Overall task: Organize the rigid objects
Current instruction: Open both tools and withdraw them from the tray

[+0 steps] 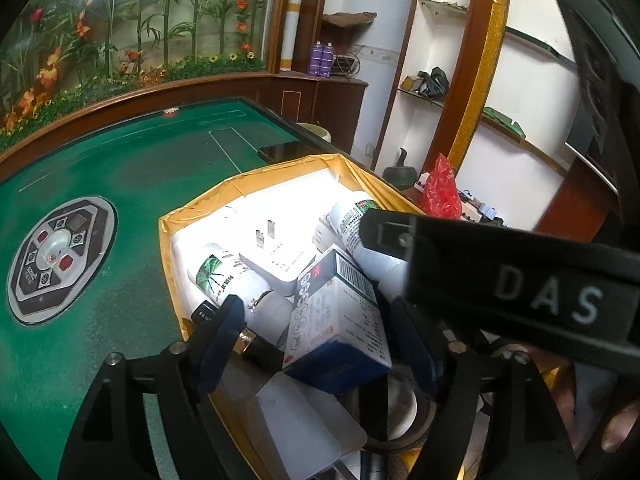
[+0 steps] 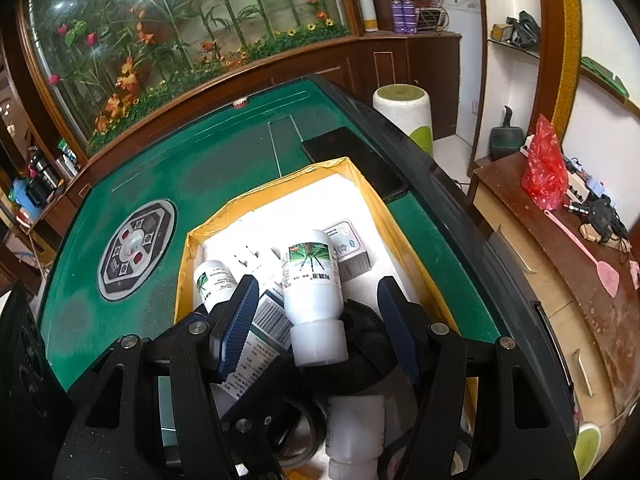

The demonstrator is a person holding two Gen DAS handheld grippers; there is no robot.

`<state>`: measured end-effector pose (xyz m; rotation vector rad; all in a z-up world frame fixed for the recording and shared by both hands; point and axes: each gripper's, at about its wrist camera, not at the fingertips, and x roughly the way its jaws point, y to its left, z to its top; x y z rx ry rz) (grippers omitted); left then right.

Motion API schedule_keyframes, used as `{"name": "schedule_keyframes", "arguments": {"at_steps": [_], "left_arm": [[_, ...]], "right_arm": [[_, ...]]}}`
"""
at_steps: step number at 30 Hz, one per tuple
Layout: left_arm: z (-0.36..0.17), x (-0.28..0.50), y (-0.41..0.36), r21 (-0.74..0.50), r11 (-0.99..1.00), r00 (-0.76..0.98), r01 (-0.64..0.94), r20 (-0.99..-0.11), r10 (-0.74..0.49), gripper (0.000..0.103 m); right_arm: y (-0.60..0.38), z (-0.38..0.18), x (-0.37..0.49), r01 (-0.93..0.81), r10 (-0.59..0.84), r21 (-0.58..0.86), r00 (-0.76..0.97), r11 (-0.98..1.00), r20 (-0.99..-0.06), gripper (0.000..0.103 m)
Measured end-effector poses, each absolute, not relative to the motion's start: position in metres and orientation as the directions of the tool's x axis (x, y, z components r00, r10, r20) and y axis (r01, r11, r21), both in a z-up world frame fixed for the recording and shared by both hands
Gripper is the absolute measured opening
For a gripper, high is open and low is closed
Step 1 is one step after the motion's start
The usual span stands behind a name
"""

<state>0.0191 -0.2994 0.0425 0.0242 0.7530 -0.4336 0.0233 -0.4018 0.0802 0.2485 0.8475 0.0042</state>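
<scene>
Yellow-rimmed box (image 2: 186, 264) is shown at the centre of both views, set on the green felt table (image 1: 120, 184) and crowded with small goods. In the left wrist view, the left gripper (image 1: 316, 344) is seen at lower centre with its jaws apart, a blue-and-white carton (image 1: 340, 320) lying between them but not clearly clamped. In the right wrist view, the right gripper (image 2: 316, 316) is likewise spread, a white bottle (image 2: 314, 288) standing cap-down between its blue pads (image 2: 236, 320) without visible contact. A second bottle (image 2: 214, 282) lies at the left of the box, a small carton (image 2: 348, 246) toward the upper right. The step in hand is judged to be placing or arranging within the box. Next, a clean withdrawal or a firm closure on one item is called for, without neighbours being disturbed.
</scene>
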Motion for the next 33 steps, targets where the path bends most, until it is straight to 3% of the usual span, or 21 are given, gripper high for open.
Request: {"name": "schedule_keyframes", "arguments": {"at_steps": [10, 12, 23, 25, 28, 33], "left_arm": [[0.048, 0.013, -0.295, -0.125, 0.909, 0.673, 0.397, -0.634, -0.381, 0.080], [0.050, 0.011, -0.293, -0.123, 0.909, 0.684, 0.398, -0.620, -0.384, 0.081], [0.061, -0.006, -0.282, -0.097, 0.900, 0.705, 0.425, -0.588, -0.396, 0.086], [0.061, -0.013, -0.277, -0.102, 0.889, 0.692, 0.446, -0.590, -0.415, 0.086], [0.062, -0.030, -0.266, -0.085, 0.885, 0.684, 0.459, -0.602, -0.412, 0.086], [0.062, -0.056, -0.245, -0.020, 0.900, 0.717, 0.435, -0.597, -0.360, 0.086]], "right_arm": [[-0.404, 0.086, -0.004, 0.131, 0.084, 0.241, 0.694, 0.962, -0.715, 0.074], [-0.403, 0.086, -0.010, 0.138, 0.078, 0.240, 0.697, 0.961, -0.713, 0.082], [-0.400, 0.108, -0.068, 0.186, -0.032, 0.185, 0.782, 0.965, -0.622, 0.085], [-0.400, 0.112, -0.084, 0.185, -0.047, 0.179, 0.811, 0.966, -0.584, 0.103], [-0.395, 0.110, -0.107, 0.183, -0.073, 0.154, 0.840, 0.971, -0.538, 0.103], [-0.381, 0.089, -0.133, 0.161, -0.034, 0.181, 0.832, 0.970, -0.554, 0.103]]}}
